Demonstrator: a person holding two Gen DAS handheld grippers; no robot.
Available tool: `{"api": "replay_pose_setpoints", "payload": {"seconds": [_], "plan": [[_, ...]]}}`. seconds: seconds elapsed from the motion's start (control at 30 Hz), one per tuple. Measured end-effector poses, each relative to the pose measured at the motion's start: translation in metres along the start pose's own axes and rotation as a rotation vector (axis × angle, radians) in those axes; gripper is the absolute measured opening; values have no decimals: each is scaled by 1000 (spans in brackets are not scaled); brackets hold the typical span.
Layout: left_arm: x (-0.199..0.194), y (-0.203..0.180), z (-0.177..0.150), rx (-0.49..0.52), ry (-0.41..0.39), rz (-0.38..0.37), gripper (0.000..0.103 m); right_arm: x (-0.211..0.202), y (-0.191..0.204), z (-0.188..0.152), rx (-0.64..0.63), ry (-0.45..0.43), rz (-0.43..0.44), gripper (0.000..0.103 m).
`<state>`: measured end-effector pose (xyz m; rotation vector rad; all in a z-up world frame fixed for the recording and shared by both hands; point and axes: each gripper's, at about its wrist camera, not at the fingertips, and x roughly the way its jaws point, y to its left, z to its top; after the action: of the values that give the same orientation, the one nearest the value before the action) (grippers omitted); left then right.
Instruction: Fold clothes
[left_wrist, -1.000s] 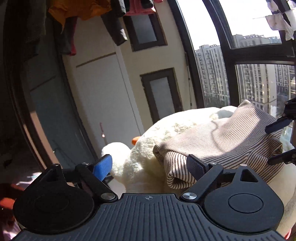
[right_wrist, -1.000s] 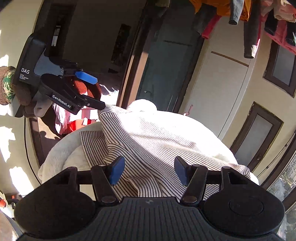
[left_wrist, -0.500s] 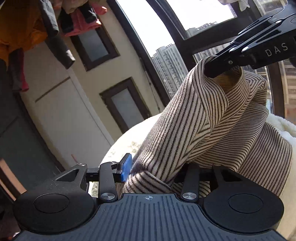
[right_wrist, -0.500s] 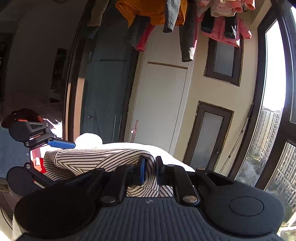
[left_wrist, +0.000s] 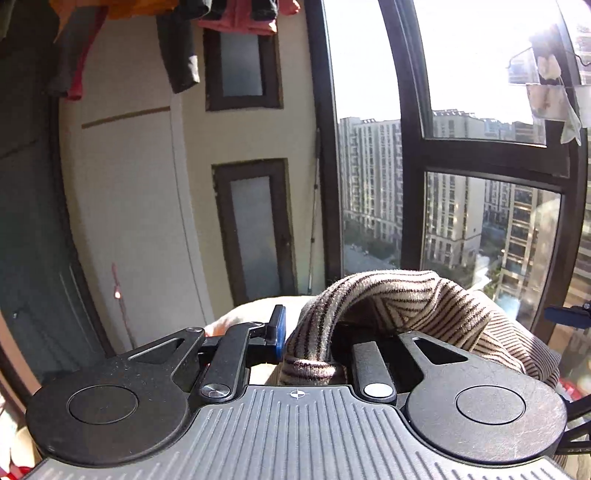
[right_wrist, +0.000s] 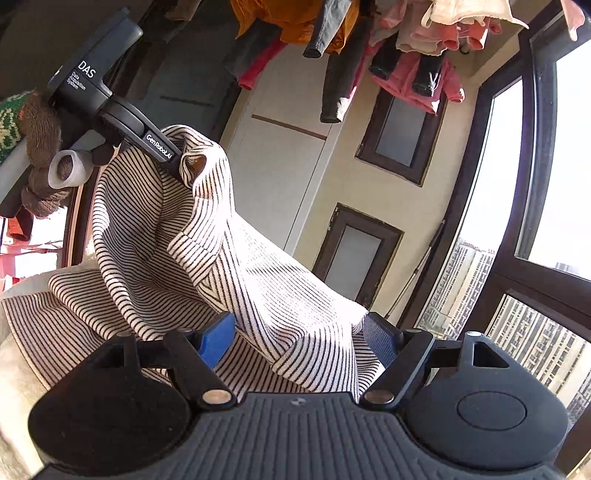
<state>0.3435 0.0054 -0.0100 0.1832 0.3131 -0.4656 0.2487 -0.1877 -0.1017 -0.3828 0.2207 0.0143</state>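
Striped garment (right_wrist: 207, 236): a fold is pinched by the closing left gripper (right_wrist: 184, 168) at eleven o'clock, draped down toward six between the opening right gripper (right_wrist: 299, 338) pads, unpressed.

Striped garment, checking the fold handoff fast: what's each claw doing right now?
Left claw: closing, gripping the striped garment.
Right claw: opening, garment between its fingers, not pinched.
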Motion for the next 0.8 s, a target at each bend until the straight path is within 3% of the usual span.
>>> {"api": "replay_pose_setpoints", "payload": {"seconds": [0.03,0.07,0.1,0.17,0.2,0.27,0.37,0.5,0.53,0.63,0.67,0.8], "plan": [[-2,0,-3,5,-3,5,18,14,0,2,-9,16,-5,79],[-5,0,-8,1,-2,4,21,29,0,3,-17,31,-9,70],[-8,-1,-12,-4,0,4,24,39,-3,10,-4,40,3,37],[-16,-4,-22,8,6,5,41,58,-11,25,27,55,33,21],[-21,-7,-27,19,9,6,49,63,-18,34,54,44,42,17],[-28,-15,-39,60,11,9,75,71,-34,52,132,9,59,14],[-24,-30,-54,145,22,59,86,82,-55,73,237,-20,101,13],[1,-31,-61,155,55,151,84,89,-68,83,306,-27,149,13],[6,-23,-59,102,69,161,76,87,-70,81,310,-25,149,13],[16,3,-50,-63,105,146,35,81,-75,77,321,-18,148,13],[17,10,-46,-96,107,138,27,75,-75,74,314,-14,137,13],[3,16,-28,-106,72,130,20,52,-78,69,301,-26,87,13]]}}
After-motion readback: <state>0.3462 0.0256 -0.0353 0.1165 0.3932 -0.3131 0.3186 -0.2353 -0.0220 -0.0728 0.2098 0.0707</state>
